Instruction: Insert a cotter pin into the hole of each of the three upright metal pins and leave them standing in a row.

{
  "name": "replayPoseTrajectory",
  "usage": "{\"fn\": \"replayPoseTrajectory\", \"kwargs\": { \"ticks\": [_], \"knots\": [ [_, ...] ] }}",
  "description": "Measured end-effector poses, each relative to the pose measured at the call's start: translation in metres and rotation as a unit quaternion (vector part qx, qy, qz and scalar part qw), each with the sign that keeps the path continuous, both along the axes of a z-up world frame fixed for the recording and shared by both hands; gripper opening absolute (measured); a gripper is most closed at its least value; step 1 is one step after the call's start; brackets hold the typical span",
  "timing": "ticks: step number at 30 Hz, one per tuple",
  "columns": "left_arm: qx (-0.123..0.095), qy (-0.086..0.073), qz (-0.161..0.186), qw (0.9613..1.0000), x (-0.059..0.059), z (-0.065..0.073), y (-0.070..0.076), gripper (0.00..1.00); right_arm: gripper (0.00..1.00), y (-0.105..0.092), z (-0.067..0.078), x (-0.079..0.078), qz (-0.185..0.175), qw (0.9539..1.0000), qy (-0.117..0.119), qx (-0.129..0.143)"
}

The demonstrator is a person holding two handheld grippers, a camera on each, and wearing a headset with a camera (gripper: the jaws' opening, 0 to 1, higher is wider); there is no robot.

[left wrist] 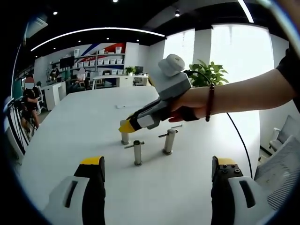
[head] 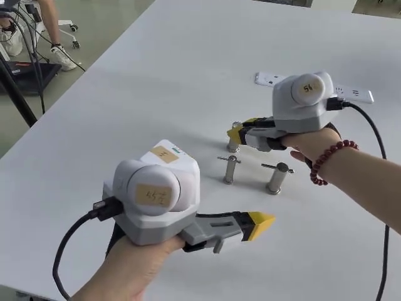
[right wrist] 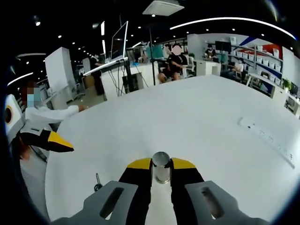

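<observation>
Now we have the right gripper (right wrist: pixel 161 164) pinching the farthest metal pin (head: pixel 234 145), upright, well in from the table's (head: pixel 156 75) near edge. A second pin (head: pixel 230 170) and a third pin (head: pixel 276 179) stand beside it, each crossed by a cotter pin (head: pixel 225 158). Our left gripper (left wrist: pixel 158 164) hovers spread by the near edge.

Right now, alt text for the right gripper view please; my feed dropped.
The right claw grips an upright metal pin between its yellow tips, on a white table. The left claw pokes in at the left edge.
</observation>
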State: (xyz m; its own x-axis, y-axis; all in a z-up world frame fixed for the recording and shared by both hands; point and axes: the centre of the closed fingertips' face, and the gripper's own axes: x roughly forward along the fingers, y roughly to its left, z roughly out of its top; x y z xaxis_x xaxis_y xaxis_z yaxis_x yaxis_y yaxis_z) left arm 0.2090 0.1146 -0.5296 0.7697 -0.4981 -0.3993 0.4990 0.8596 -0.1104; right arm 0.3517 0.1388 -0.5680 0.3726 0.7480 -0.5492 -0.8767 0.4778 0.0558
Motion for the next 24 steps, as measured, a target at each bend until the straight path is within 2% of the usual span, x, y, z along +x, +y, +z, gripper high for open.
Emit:
{"fn": "replayPoseTrajectory", "kwargs": {
  "ticks": [15, 18, 24],
  "knots": [
    [0.003, 0.004, -0.001, 1.0, -0.001, -0.002, 0.0, 0.93, 0.08, -0.004, 0.002, -0.001, 0.011, 0.9996, -0.018, -0.021],
    [0.007, 0.009, -0.002, 0.9999, -0.002, -0.004, 0.0, 0.93, 0.08, -0.008, 0.003, -0.002, 0.009, 0.9995, -0.018, -0.024],
    [0.005, 0.006, -0.006, 1.0, -0.002, -0.003, -0.002, 0.93, 0.08, -0.024, 0.004, 0.0, -0.001, 0.9995, -0.018, -0.028]
  ]
}}
